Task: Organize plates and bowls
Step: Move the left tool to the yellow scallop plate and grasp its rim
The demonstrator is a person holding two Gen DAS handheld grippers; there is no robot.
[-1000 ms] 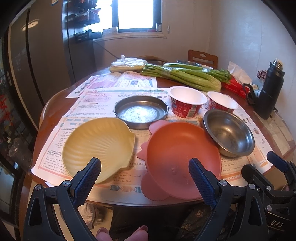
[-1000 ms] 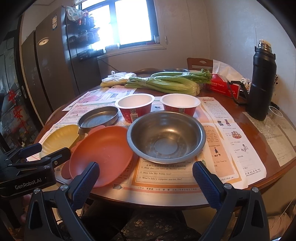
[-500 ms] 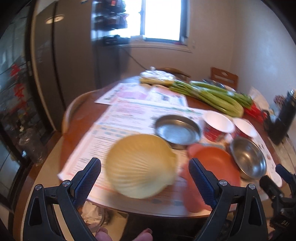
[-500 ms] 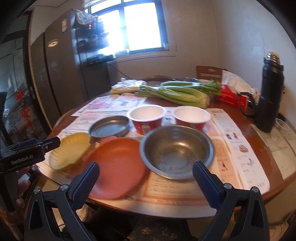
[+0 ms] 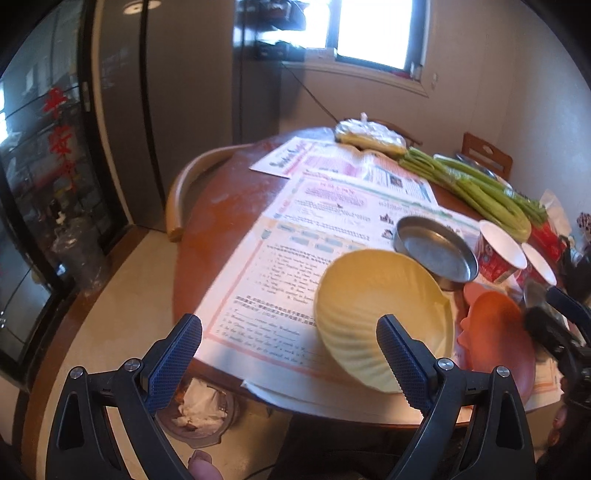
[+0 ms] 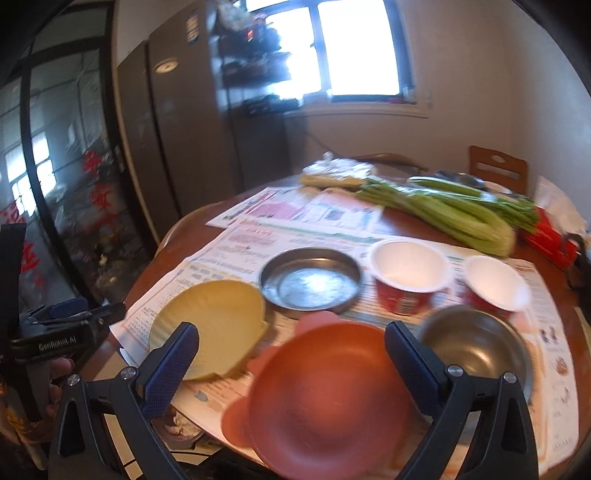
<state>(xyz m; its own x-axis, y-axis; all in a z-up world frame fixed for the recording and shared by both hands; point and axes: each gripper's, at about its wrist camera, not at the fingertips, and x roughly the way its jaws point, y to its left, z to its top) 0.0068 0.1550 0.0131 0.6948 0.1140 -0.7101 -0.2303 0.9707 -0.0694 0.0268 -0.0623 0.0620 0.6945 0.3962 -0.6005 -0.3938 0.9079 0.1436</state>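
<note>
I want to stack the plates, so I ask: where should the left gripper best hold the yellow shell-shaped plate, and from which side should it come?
Probably the near rim of the yellow shell-shaped plate, approached from the table edge. The ribbed rim there curves upward and overhangs the newspaper, so one finger of the open left gripper could slip beneath.

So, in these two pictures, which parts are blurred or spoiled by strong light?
Left wrist view: the window is blown out white, and the yellow plate and newspaper text are smeared by motion. Right wrist view: the window glares too, and the orange plate and steel bowl look soft; straight edges bend toward the frame borders.
</note>
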